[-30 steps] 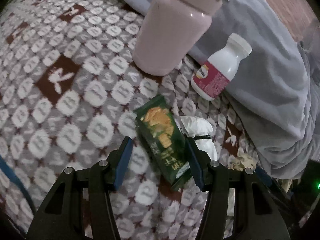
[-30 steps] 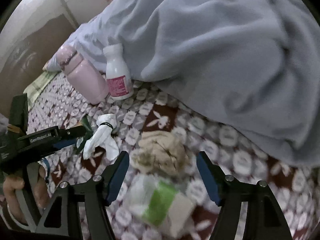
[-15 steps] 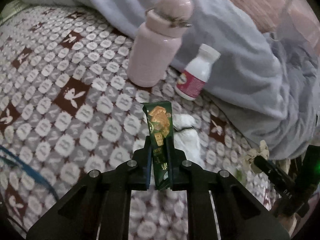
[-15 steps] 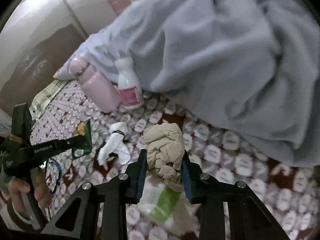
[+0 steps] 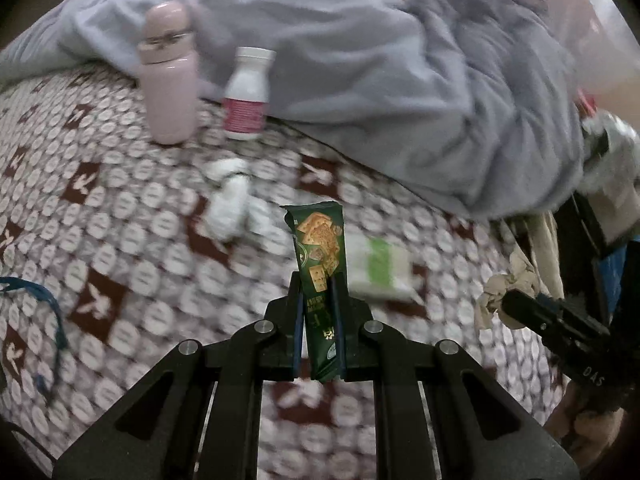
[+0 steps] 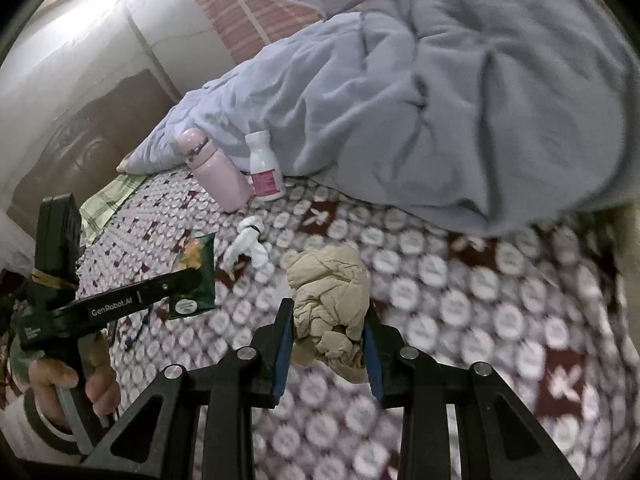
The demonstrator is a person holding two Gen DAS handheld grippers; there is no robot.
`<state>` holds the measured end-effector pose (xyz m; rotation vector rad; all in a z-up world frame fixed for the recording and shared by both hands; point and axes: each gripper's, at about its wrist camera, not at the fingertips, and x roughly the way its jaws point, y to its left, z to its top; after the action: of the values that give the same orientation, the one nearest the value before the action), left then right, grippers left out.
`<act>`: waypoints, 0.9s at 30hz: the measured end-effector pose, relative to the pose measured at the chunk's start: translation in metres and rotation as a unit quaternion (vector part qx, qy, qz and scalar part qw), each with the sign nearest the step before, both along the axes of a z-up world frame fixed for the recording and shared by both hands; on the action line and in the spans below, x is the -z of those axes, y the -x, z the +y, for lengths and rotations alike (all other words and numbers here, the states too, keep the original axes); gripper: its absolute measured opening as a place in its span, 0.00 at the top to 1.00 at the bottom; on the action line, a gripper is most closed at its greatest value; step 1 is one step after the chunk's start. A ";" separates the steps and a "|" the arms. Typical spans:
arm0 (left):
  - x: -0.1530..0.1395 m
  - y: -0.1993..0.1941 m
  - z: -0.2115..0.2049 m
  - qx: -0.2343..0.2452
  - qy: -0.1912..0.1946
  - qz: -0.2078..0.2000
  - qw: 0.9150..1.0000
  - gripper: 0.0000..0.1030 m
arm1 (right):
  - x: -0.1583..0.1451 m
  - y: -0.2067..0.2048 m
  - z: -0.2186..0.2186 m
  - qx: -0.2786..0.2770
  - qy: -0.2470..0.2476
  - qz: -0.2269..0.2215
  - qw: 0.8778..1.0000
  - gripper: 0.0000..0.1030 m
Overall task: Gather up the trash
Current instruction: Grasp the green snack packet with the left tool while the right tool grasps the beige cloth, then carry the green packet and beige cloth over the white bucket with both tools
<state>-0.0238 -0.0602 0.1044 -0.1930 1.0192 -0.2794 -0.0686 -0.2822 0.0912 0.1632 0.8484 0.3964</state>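
My left gripper [image 5: 318, 280] is shut on a green cracker wrapper [image 5: 319, 248], which stands upright between the pads, lifted above the patterned bedspread [image 5: 120, 264]. The same wrapper [image 6: 195, 276] shows in the right wrist view, held at the left. My right gripper [image 6: 327, 312] is shut on a crumpled beige paper wad [image 6: 330, 300], also raised off the bed. On the bedspread lie a white crumpled tissue [image 5: 232, 204] and a white-and-green packet [image 5: 376, 268]. The beige wad [image 5: 508, 292] also shows at the right of the left wrist view.
A pink flask [image 5: 168, 76] and a white bottle with a red label [image 5: 248, 92] stand against a rumpled grey blanket [image 5: 400, 80]. A blue cord [image 5: 44, 300] lies at the left. A hand [image 6: 68, 380] grips the left tool's handle. A wall and headboard [image 6: 80, 128] rise behind.
Both grippers went from open around their items to shut on them, then lifted the wrapper and the paper wad off the bedspread and drew back from the flask and bottle.
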 end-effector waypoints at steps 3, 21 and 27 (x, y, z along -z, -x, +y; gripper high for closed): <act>-0.001 0.014 -0.028 0.025 -0.008 -0.006 1.000 0.90 | 0.000 0.020 -0.019 0.014 0.000 0.000 1.000 0.70; -0.019 0.072 -0.187 0.156 -0.047 -0.050 0.985 0.90 | -0.010 0.113 -0.142 0.129 0.014 -0.012 0.991 0.70; -0.020 0.081 -0.221 0.183 -0.055 -0.055 0.980 0.90 | -0.011 0.131 -0.175 0.165 0.013 -0.014 0.986 0.70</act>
<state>-0.1052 -0.2812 0.1246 0.1120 0.9528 -0.5615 -0.1997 -0.4571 0.1018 0.2678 0.7826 0.0772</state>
